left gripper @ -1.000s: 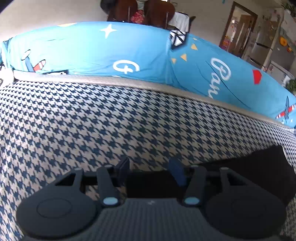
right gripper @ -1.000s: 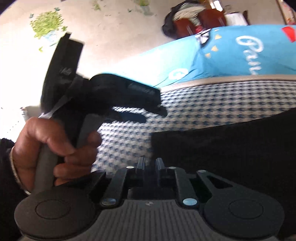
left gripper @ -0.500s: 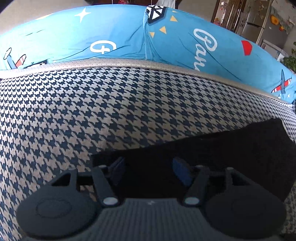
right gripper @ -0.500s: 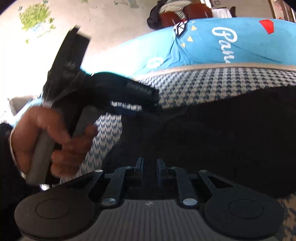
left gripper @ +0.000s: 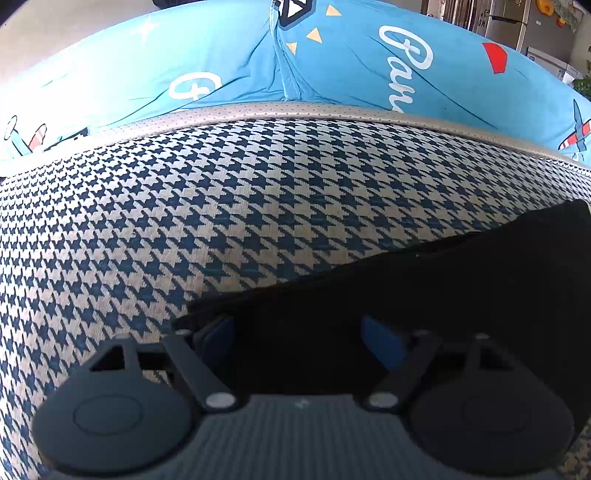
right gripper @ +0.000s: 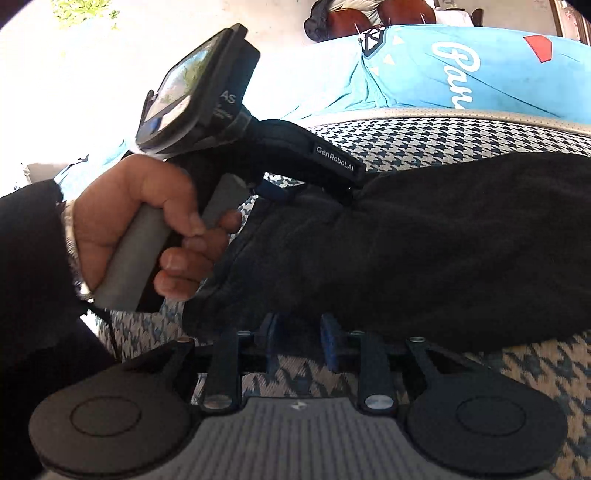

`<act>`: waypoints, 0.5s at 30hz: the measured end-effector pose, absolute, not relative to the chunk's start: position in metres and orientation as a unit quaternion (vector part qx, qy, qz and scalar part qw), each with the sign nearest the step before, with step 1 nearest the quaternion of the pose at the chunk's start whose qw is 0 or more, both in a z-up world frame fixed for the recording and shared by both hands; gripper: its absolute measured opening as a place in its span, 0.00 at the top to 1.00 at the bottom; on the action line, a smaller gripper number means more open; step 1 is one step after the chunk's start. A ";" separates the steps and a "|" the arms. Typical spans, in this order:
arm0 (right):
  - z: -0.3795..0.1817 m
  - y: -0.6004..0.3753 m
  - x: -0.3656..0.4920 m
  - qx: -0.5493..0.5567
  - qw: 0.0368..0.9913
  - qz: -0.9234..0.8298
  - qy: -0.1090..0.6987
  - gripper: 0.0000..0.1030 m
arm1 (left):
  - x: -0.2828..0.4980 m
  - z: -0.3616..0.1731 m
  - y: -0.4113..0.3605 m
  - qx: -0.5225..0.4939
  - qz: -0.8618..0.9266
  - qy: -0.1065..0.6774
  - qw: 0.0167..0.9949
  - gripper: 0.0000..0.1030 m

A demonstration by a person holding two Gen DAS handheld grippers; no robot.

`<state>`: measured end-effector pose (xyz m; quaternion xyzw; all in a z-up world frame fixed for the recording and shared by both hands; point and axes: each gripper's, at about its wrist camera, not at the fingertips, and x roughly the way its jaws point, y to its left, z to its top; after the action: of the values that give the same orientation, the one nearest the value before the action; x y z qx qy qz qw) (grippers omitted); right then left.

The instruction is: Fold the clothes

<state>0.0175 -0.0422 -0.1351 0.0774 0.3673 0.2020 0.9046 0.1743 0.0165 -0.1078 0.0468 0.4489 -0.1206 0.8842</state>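
Observation:
A black garment (left gripper: 461,280) lies on the houndstooth cushion (left gripper: 221,206); it also shows in the right wrist view (right gripper: 443,243). My left gripper (left gripper: 299,336) is open, its blue pads wide apart over the garment's left corner. In the right wrist view the left gripper (right gripper: 306,184), held in a hand, rests on the garment's far edge. My right gripper (right gripper: 301,338) is open with a narrow gap at the garment's near edge; no cloth shows between the pads.
A bright blue printed cushion (left gripper: 332,66) runs along the back of the houndstooth seat, with beige piping (left gripper: 295,110) between them. The person's hand and black sleeve (right gripper: 33,258) fill the left of the right wrist view. Chairs (right gripper: 369,14) stand far behind.
My left gripper moved forward onto the garment corner with its pads wider apart. My right gripper's pads have parted and the garment edge now lies just beyond them.

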 end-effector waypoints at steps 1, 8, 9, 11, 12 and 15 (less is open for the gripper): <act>-0.135 -0.044 0.016 0.080 0.903 0.202 0.370 0.74 | 0.175 -0.108 0.015 0.050 -0.118 0.448 0.885 0.19; -0.129 -0.062 0.003 0.090 0.897 0.200 0.384 0.73 | 0.175 -0.098 0.012 0.027 -0.118 0.440 0.890 0.18; -0.127 -0.067 0.001 0.088 0.898 0.197 0.383 0.73 | 0.174 -0.095 0.013 0.021 -0.120 0.439 0.890 0.18; -0.124 -0.080 -0.001 0.090 0.905 0.178 0.376 0.71 | 0.171 -0.089 0.012 0.013 -0.125 0.433 0.893 0.18; -0.122 -0.089 0.001 0.092 0.908 0.167 0.373 0.70 | 0.170 -0.086 0.012 0.009 -0.127 0.429 0.894 0.18; -0.115 -0.115 0.008 0.101 0.915 0.135 0.366 0.69 | 0.161 -0.080 0.008 0.005 -0.136 0.422 0.896 0.16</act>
<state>0.0082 -0.1151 -0.1145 0.1011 0.3656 0.1351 0.9154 0.1611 0.0079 -0.0797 0.0046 0.4217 -0.1362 0.8965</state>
